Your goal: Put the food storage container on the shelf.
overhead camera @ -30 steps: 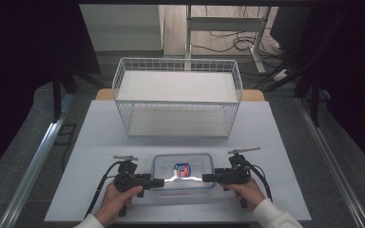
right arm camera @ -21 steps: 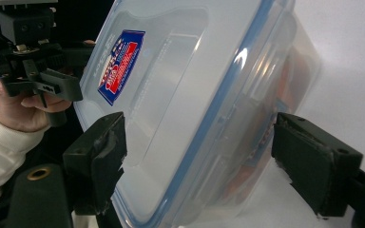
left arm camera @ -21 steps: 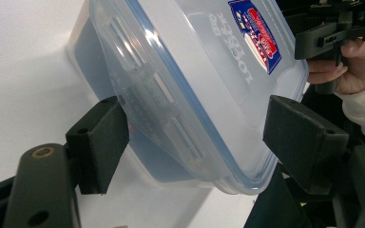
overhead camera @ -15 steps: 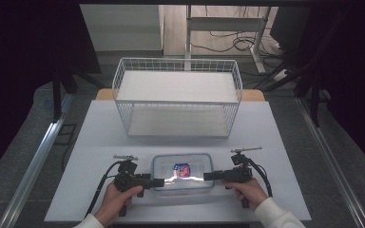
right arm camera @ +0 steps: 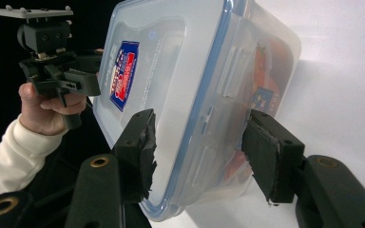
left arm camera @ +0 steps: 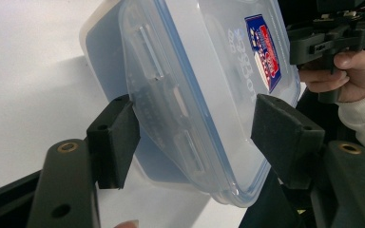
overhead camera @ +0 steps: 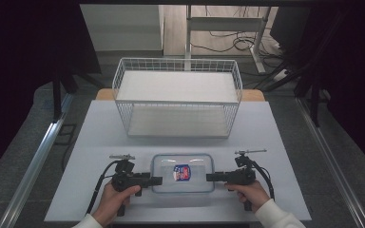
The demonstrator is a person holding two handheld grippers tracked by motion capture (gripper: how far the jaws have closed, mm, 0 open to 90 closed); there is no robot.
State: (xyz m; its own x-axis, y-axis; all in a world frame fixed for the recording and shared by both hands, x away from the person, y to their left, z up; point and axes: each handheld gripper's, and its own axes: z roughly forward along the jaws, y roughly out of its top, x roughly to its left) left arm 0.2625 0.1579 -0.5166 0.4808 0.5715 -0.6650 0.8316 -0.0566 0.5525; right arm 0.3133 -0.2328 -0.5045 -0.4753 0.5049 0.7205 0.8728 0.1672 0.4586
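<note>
White tabletop (overhead camera: pixel 100 142) is occupied by a lidded clear food container (overhead camera: pixel 183 172) before a wire basket (overhead camera: pixel 178 102). Its ends are straddled by the left gripper (overhead camera: pixel 158 180) and right gripper (overhead camera: pixel 210 177), whose jaws have just been closing; contact cannot be told.

One clear plastic container (overhead camera: pixel 183 173) with a blue-rimmed lid (left arm camera: pixel 209 71) is sitting on one white table (overhead camera: pixel 275 142). One white wire basket (overhead camera: pixel 178 97) is standing behind it. Two hands are showing, each holding one gripper: the left gripper (overhead camera: pixel 158 180) and the right gripper (overhead camera: pixel 210 177). One label (overhead camera: pixel 182 172) is showing on the lid.
</note>
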